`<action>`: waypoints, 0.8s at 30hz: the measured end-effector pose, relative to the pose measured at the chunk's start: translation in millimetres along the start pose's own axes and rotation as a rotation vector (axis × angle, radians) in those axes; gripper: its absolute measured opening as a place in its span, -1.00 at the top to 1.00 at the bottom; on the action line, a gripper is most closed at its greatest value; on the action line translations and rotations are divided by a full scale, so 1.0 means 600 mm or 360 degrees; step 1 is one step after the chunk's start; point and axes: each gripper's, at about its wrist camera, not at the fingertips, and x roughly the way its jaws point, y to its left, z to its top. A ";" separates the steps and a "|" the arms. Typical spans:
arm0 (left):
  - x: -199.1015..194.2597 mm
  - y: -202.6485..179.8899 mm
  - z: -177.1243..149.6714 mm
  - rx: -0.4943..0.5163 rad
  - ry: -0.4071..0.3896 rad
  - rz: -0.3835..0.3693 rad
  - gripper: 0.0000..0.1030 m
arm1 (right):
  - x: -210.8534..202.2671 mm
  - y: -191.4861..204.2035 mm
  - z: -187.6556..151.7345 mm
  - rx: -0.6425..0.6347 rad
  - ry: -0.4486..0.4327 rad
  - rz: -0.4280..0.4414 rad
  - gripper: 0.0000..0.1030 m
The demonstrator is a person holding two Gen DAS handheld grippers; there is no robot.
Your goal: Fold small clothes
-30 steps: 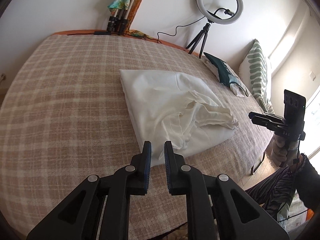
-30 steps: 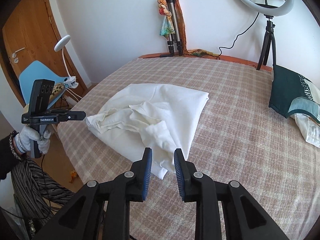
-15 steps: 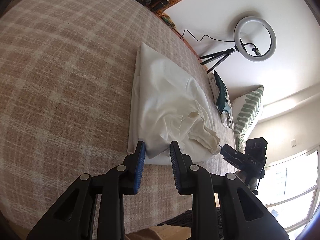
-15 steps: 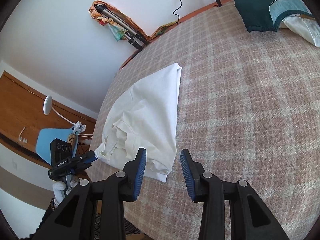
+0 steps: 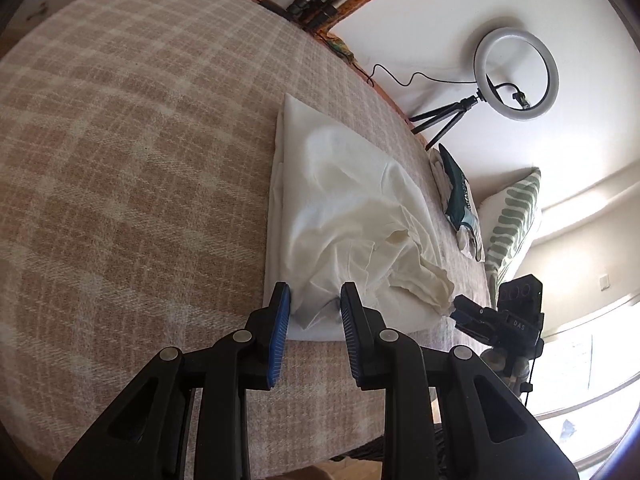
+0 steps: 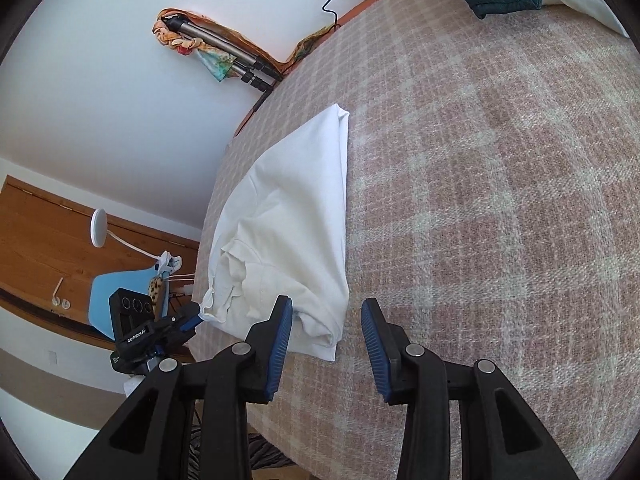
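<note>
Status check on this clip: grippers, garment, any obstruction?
Left gripper open, straddling near corner of white garment. Right gripper open at the other near corner, not gripping. Garment rumpled, half-folded on plaid bedspread. Nothing in the way.

White garment [image 5: 344,216]: thin, matt cloth, soft and creased, its edges rumpled at the lower right of the left wrist view. Bed cover [image 5: 132,184]: coarse woven cloth in a beige and cream check, rough, matt. Left gripper [image 5: 314,316]: matt black plastic, ribbed blue pads, shiny metal rivets. Right gripper [image 6: 326,330]: same finish. Ring light [image 5: 516,74], upper right: smooth white plastic on a black tripod. Door [image 6: 44,240], left of the right wrist view: smooth, satin brown wood.
</note>
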 end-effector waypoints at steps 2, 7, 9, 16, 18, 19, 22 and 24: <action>0.003 -0.023 -0.006 0.0178 -0.0020 0.0127 0.61 | 0.004 0.007 -0.002 -0.0032 0.0013 -0.0011 0.48; 0.013 -0.056 -0.013 0.0458 -0.0056 0.0299 0.91 | 0.009 0.025 0.000 -0.0082 0.0024 -0.0010 0.84; -0.001 -0.056 -0.007 0.0439 -0.0090 0.0272 0.91 | -0.002 0.037 0.001 -0.0070 0.0001 0.0055 0.87; -0.007 -0.026 -0.007 0.0441 -0.0052 0.0290 0.92 | -0.021 0.079 -0.009 -0.0278 -0.0010 -0.0048 0.82; -0.002 -0.022 -0.015 0.0451 -0.0014 0.0319 0.90 | -0.006 0.084 -0.019 -0.0397 0.0040 -0.0254 0.61; -0.004 -0.024 -0.018 0.0476 0.0001 0.0335 0.89 | -0.004 0.084 -0.023 -0.0425 0.0056 -0.0316 0.47; -0.027 -0.039 -0.018 0.0534 -0.0084 0.0368 0.88 | -0.026 0.100 -0.028 -0.0553 -0.0050 -0.0437 0.47; -0.041 -0.055 -0.008 0.0560 -0.0165 0.0328 0.88 | -0.048 0.114 -0.026 -0.0639 -0.0155 -0.0390 0.47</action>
